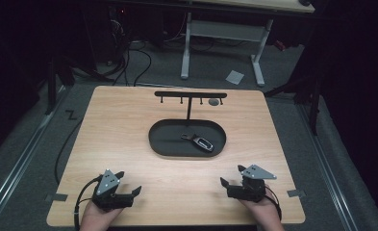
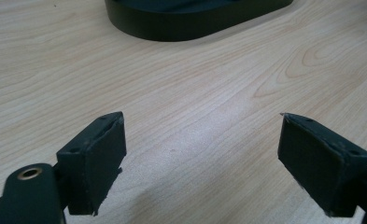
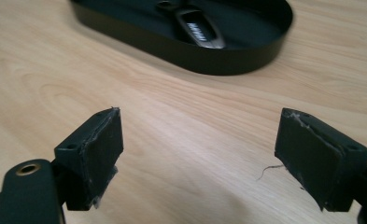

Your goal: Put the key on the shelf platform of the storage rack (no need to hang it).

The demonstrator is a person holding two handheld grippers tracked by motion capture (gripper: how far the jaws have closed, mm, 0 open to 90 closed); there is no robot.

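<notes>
At the near edge of the table we hold both grippers low over bare wood, well apart from each other. The left gripper sits at the near left with its jaws spread wide and nothing between them; the left gripper view shows only wood grain in the gap. The right gripper sits at the near right, its jaws likewise spread and empty, and its own view looks straight toward the tray.

Farther in, at the middle of the table, lies the black oval tray. The key fob rests flat on the tray floor in its right half, with its strap end pointing left and away. From the right gripper view the fob lies just behind the near wall of the tray.

Beyond the tray stands the rack, a slim post with a crossbar and short hooks, rising from the tray's far side. Something small and round appears to hang near the right end of the bar; we cannot tell what it is.

We judge the step in hand to be reaching for the fob, and the right gripper is the nearer one. To do it well we should lift over the tray wall rather than slide into it, come down with the jaws kept wide, and close across the fob's narrow width. Since the fob lies flat, we should tilt the jaws steeply so the lower tips get under its edges. The left gripper can steady the tray wall if the tray slides.
</notes>
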